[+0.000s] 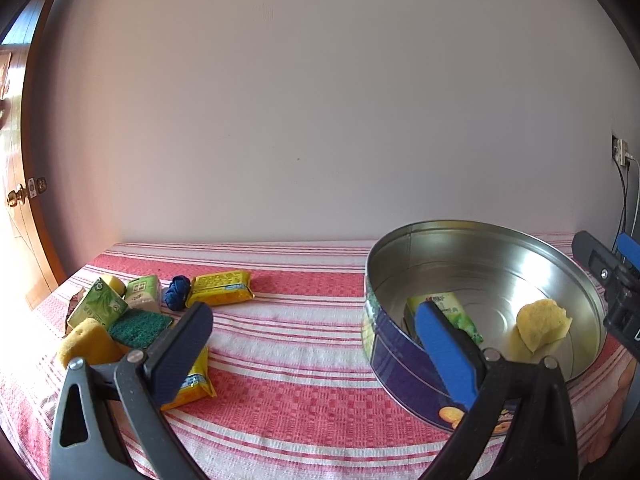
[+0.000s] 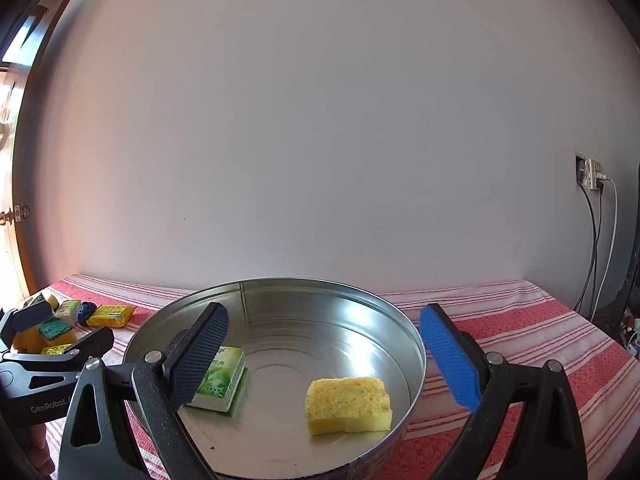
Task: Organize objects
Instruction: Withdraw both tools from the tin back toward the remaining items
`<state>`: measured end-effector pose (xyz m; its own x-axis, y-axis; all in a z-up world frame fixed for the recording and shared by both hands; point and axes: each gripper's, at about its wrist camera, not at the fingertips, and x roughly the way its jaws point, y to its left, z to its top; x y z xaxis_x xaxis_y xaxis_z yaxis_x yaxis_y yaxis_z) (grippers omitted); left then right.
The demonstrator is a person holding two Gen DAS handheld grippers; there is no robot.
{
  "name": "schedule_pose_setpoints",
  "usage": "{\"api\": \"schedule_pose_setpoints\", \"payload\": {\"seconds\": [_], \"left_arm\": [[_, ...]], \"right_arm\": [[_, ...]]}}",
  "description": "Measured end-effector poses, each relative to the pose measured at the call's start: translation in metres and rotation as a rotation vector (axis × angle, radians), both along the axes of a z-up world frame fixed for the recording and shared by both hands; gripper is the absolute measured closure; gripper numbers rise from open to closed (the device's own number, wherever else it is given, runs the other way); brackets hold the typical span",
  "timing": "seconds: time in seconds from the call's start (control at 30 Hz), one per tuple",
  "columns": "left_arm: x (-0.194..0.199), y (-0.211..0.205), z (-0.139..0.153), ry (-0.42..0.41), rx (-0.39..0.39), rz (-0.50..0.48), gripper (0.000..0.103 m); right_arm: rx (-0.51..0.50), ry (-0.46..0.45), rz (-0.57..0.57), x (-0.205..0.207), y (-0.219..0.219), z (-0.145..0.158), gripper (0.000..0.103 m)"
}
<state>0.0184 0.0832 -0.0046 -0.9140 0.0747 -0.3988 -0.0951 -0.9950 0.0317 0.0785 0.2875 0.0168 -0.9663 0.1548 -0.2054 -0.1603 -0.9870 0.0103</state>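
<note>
A round metal cookie tin (image 1: 496,236) (image 2: 416,344) stands on the striped cloth. Inside lie a green box (image 1: 460,312) (image 2: 222,380) and a yellow sponge (image 1: 542,322) (image 2: 348,404). My left gripper (image 1: 316,350) is open and empty, just left of the tin, its blue finger over the tin's near wall. My right gripper (image 2: 324,356) is open and empty above the tin. A pile at the left holds yellow packets (image 1: 220,288) (image 2: 112,315), green boxes (image 1: 100,304), a green-topped sponge (image 1: 140,328), a yellow sponge (image 1: 86,344) and a blue knot (image 1: 176,292).
The table has a red and white striped cloth (image 1: 300,360) and stands against a plain wall. A wooden door (image 1: 16,200) is at the left. A wall socket with cables (image 2: 592,176) is at the right. The left gripper (image 2: 48,360) shows in the right wrist view.
</note>
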Motion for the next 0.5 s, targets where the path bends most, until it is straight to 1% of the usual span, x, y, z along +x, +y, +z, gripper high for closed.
{"api": "schedule_pose_setpoints", "payload": {"seconds": [0.13,0.27,0.5], "left_arm": [[0.000,-0.014,-0.001,-0.008,0.016,0.017,0.000],[-0.002,-0.027,-0.002,-0.025,0.037,0.028,0.000],[-0.001,-0.040,-0.003,-0.032,0.030,0.027,0.000]], "right_arm": [[-0.030,0.008,-0.031,0.003,0.001,-0.001,0.005],[-0.062,-0.017,-0.036,0.003,-0.004,-0.003,0.005],[-0.052,-0.052,-0.005,0.001,-0.029,-0.005,0.005]]}}
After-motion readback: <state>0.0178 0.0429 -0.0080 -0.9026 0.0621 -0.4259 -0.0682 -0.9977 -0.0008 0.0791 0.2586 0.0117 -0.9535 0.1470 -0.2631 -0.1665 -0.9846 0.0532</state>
